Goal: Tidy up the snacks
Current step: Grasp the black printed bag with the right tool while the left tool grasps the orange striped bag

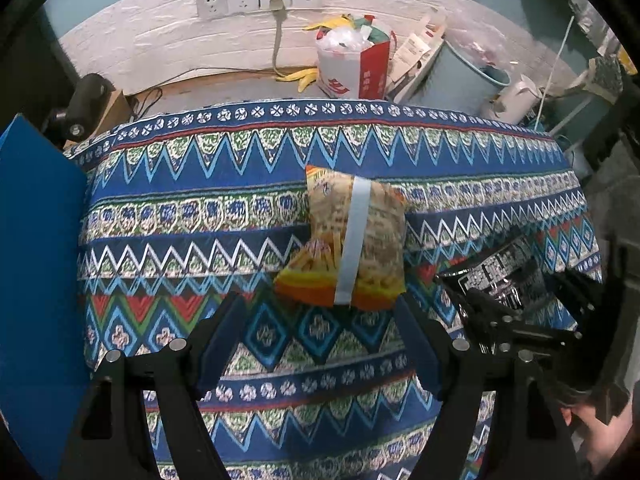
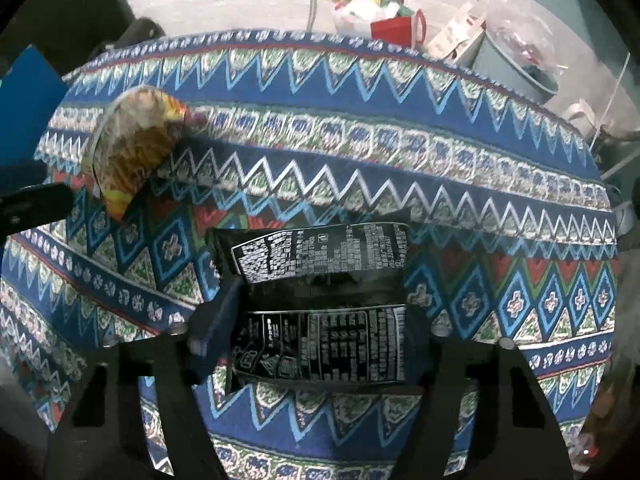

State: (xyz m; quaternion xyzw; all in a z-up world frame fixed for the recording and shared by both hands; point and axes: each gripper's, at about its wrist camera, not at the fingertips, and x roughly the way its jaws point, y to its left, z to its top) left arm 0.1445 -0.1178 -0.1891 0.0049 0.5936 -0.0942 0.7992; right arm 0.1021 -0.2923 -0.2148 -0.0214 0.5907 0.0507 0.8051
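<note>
An orange and yellow snack bag (image 1: 348, 240) with a pale strip down its middle lies on the patterned tablecloth (image 1: 200, 208), just beyond my left gripper (image 1: 320, 312), which is open and empty. The same bag shows at the left of the right wrist view (image 2: 136, 152). My right gripper (image 2: 320, 316) is shut on a black snack bag (image 2: 320, 304) with white print, held just above the cloth. That black bag and the right gripper also show at the right of the left wrist view (image 1: 500, 276).
A blue board (image 1: 36, 260) stands at the table's left edge. Behind the table are a red and white bag of rubbish (image 1: 352, 60), a blue bin (image 1: 472, 76), a white kettle (image 1: 516, 96) and wall sockets (image 1: 248, 0) with a cable.
</note>
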